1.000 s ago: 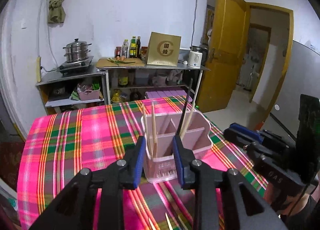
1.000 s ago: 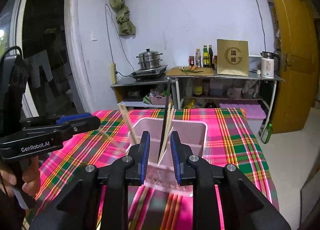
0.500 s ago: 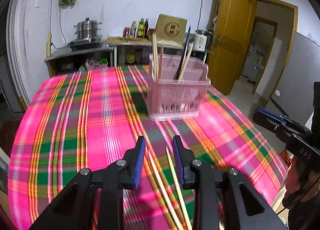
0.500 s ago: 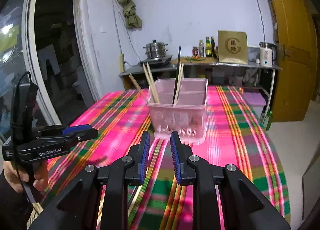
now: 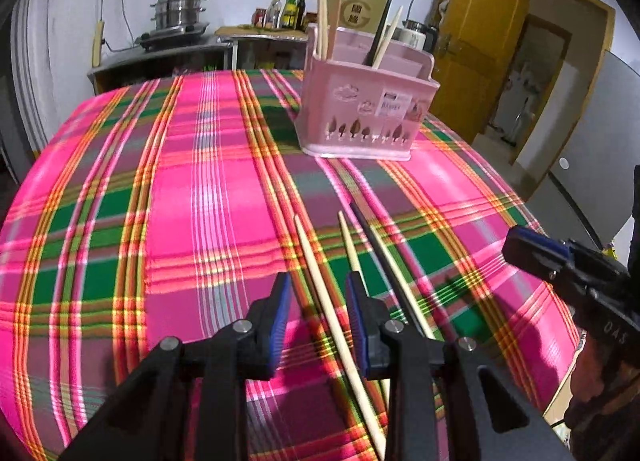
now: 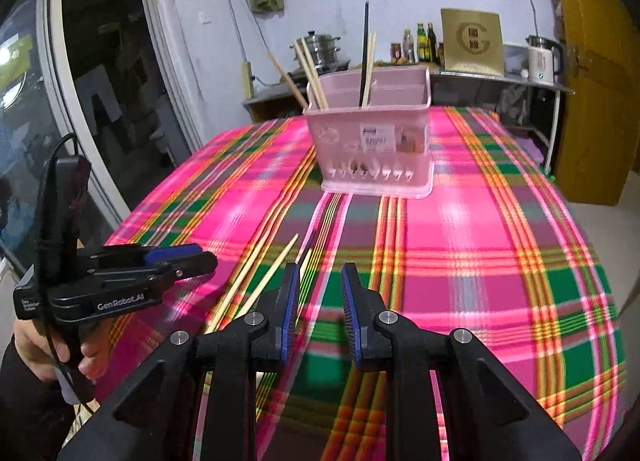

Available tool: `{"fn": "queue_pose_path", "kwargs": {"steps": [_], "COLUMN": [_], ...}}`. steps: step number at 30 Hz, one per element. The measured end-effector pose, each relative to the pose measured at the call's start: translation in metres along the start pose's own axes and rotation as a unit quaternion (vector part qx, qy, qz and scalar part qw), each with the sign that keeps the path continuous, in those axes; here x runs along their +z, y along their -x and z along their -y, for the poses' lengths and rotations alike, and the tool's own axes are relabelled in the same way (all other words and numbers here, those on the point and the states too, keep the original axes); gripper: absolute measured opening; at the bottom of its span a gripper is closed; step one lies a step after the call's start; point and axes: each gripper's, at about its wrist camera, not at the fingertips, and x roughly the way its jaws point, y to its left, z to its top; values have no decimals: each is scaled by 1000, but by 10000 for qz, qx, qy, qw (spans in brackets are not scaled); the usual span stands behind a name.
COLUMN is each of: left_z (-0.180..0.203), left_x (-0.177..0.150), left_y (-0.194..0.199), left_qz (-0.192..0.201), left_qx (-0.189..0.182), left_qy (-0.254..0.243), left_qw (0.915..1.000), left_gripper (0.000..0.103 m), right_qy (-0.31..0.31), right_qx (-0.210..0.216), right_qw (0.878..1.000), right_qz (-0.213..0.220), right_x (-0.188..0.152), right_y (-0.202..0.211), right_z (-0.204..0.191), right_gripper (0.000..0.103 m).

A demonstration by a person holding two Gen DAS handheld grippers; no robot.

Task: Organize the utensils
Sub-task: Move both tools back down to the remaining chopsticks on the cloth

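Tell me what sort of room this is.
Most likely a home kitchen or dining room: a stacked steel pot on a burner, sauce bottles and an electric kettle on a counter, and a cloth-covered table.

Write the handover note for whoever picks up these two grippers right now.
Left gripper: open, empty, low over the loose chopsticks on the plaid tablecloth.
Right gripper: open, empty, just right of those sticks.
Pink caddy: upright at the far side of the table.
Done: some pale chopsticks and one black one already stand in the caddy.
Left: several pale sticks and a dark one lie near the front edge; lift them into the caddy.
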Motion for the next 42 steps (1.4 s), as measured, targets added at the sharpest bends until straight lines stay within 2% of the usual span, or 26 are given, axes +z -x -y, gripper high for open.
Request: {"fn": "queue_pose_path", "kwargs": {"steps": [9, 17, 36, 42], "left_z": [3, 2, 1, 1], "left_x": [-3, -2, -2, -2], "left_y": [-24, -29, -29, -29], "left_qz": [-316, -356, -321, -335], "left_qx": [87, 121, 104, 87], "left_qy": [-55, -93, -114, -108], "left_qw": [9994, 9993, 9994, 9993], "left_gripper": [29, 29, 30, 30], "right_qy": [75, 37, 186, 212], "right_qx": [18, -29, -420, -388], "right_qw": [9990, 9969, 9937, 9937], "right_qz": [-442, -791, -1019, -1033], "right_x": [-11, -14, -11, -10], "right_y": [-34, -59, -73, -74], "right_z": [-13, -17, -24, -30], "right_gripper": [22, 22, 22, 22]}}
